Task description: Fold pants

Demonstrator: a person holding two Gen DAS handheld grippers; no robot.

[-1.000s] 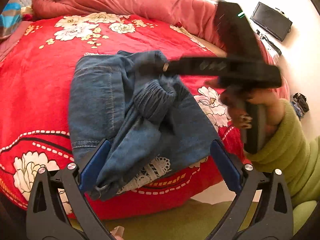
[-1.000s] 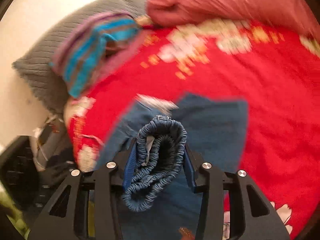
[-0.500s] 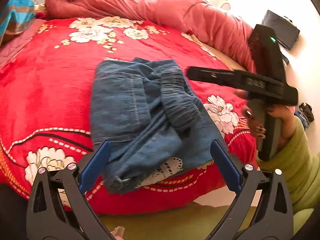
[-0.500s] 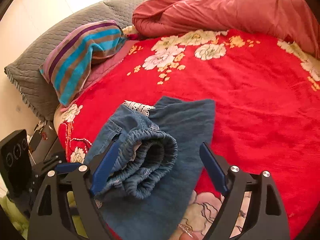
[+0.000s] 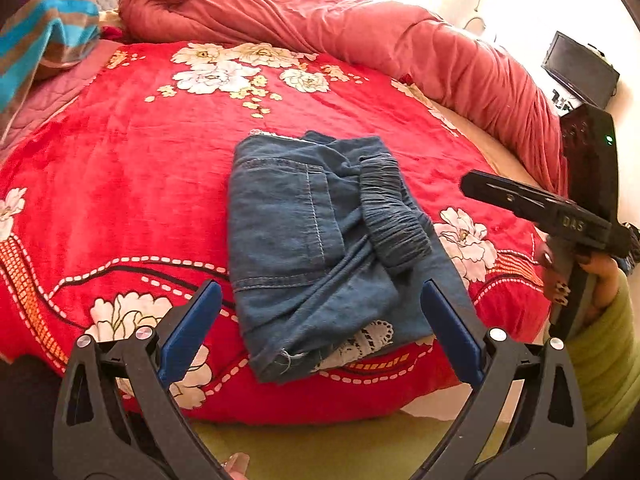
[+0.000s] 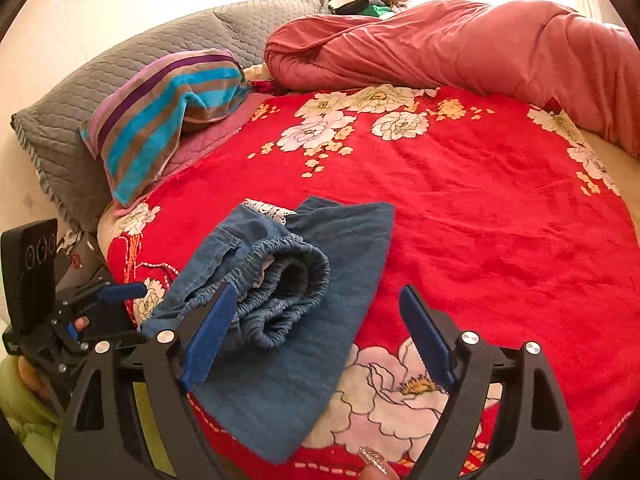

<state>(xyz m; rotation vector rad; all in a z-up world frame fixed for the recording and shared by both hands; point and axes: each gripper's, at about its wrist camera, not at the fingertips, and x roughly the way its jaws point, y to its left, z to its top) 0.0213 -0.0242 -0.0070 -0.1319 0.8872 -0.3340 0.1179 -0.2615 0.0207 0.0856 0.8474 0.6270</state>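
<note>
The folded blue denim pants [image 5: 320, 240] are lying on the red floral blanket [image 5: 120, 184] covering the bed, near its front edge, with the gathered elastic waistband [image 5: 394, 216] rolled on top and white lace trim [image 5: 360, 344] peeking out at the near end. In the right wrist view the same pants [image 6: 304, 320] are sitting just ahead of the right gripper [image 6: 320, 336], the waistband [image 6: 288, 280] bunched beside its left blue pad.

A second ago the right gripper was pinching that waistband between nearly closed pads; since then its jaws have been opening, and they are now standing wide with nothing clamped, the cloth only lying under and beside them. In the left wrist view the right gripper [image 5: 472, 186] is showing at the right edge, pulled back off the pants, where a second ago it was reaching over them. The waistband, bunched and lifted then, is now resting flat on the pile.

The left gripper [image 5: 320, 332] is hovering over the near edge of the pants with its jaws spread wide and holding nothing, much as before.

A rumpled pink-red quilt [image 6: 460, 48], a striped towel-covered pillow [image 6: 160, 112] and a grey quilted pillow [image 6: 120, 64] are lying at the far side of the bed. A green sleeve [image 5: 600, 360] is showing behind the right gripper.
</note>
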